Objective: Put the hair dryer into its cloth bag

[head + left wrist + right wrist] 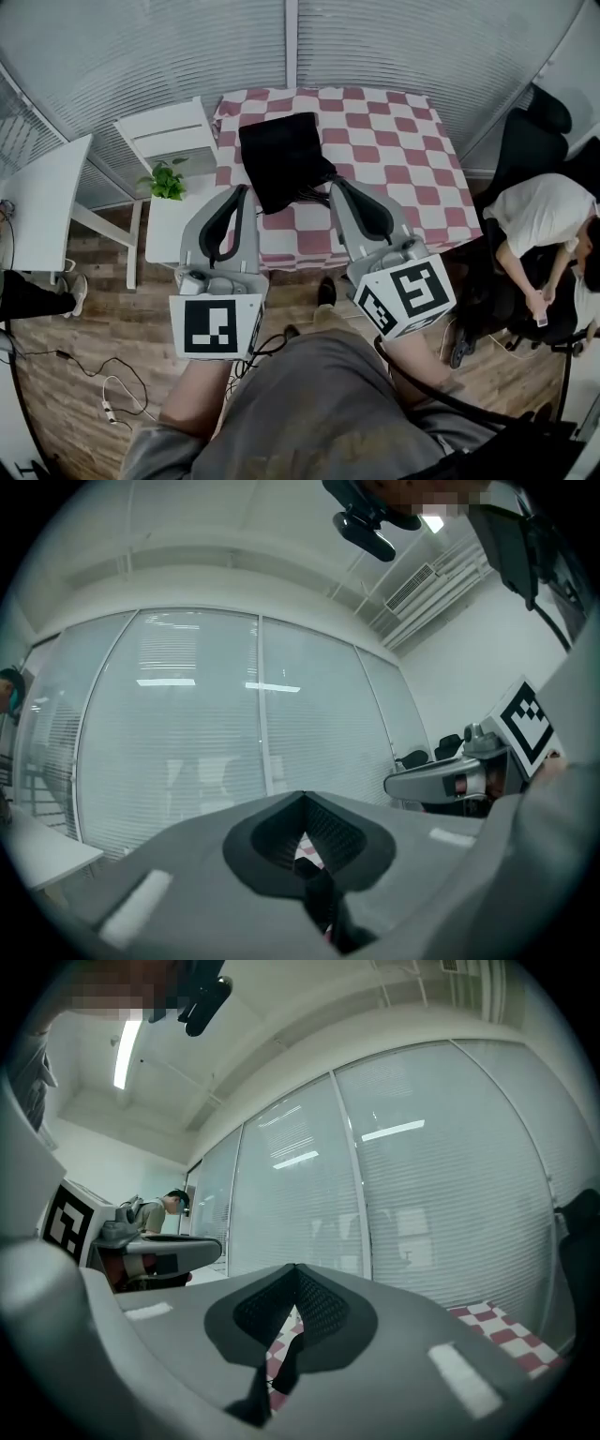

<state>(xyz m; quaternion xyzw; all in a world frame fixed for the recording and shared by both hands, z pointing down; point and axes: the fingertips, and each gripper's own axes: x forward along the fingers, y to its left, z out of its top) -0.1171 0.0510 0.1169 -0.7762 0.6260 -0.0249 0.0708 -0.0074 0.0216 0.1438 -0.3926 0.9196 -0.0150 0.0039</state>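
The black bag (281,161) is over the red-and-white checked table (398,141), its near end drawn toward the two grippers. Thin black cords (307,192) run from that end to their tips. The left gripper (245,193) is clenched on a dark cord, and the right gripper (336,186) is likewise clamped on one. The dryer does not show, and whether it is inside the bag cannot be told. The cubes (214,325) carry only black-and-white square patterns, with no readable words.
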